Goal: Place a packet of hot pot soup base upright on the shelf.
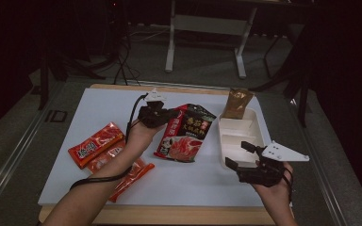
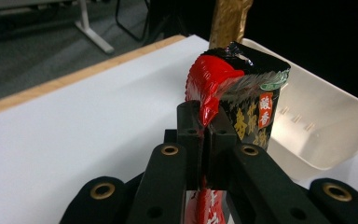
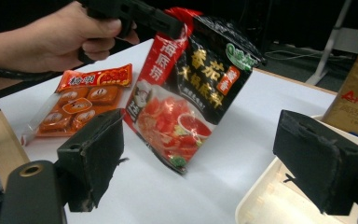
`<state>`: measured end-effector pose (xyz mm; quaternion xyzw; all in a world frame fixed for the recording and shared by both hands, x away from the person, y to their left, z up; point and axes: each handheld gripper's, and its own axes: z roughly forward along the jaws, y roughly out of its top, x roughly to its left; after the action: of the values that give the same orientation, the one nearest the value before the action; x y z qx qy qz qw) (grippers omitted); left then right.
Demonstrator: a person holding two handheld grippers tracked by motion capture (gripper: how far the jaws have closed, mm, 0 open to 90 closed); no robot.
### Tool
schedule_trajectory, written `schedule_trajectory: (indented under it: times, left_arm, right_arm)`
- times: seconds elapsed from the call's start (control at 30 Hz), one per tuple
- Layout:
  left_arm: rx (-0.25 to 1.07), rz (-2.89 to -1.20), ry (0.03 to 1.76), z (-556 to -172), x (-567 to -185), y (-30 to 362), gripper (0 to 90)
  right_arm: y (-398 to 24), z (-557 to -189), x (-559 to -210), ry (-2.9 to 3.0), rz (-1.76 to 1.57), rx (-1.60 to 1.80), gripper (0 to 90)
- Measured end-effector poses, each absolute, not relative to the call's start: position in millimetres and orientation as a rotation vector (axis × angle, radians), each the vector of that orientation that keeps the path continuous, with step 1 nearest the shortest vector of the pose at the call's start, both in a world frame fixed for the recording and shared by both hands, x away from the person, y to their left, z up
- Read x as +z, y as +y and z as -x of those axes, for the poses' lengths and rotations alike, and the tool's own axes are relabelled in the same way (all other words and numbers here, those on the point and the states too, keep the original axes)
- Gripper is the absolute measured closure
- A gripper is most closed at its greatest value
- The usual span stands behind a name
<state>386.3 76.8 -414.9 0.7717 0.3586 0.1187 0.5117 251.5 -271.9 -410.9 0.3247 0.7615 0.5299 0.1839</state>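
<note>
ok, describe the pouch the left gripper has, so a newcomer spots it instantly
On the white board, between the orange snack packs and the white tray, the left gripper is shut on the red and black pouch at its top edge. No other pack has its black upper panel and picture of red food.

The left gripper [image 1: 167,115] was clamped tight, its forearm reaching forward over the table. The right gripper [image 1: 239,155] hovered with its 2 jaws wide apart.

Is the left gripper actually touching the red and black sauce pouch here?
Touching. The left gripper view shows the left gripper shut on the edge of the red and black sauce pouch.
</note>
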Motion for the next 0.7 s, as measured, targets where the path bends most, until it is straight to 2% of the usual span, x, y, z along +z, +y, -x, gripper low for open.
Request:
schedule_trajectory:
  times: [0.17, 0.5, 0.6, 0.7]
  left_arm:
    - [0.257, -1.808, 0.825, -379, -408, 87, 87.1]
    - [0.110, -1.703, 0.712, -371, -403, 88, 87.1]
    - [0.080, -1.677, 0.691, -369, -403, 86, 87.0]
    - [0.060, -1.664, 0.675, -367, -401, 84, 87.0]
  right_arm:
    - [-267, -263, -404, 2.159, -0.907, 1.477, 17.0]
    - [-253, -295, -386, 2.163, -0.902, 1.504, 18.7]
    - [-249, -303, -384, 2.162, -0.911, 1.527, 22.8]
    - [-246, -308, -384, 2.169, -0.915, 1.542, 31.4]
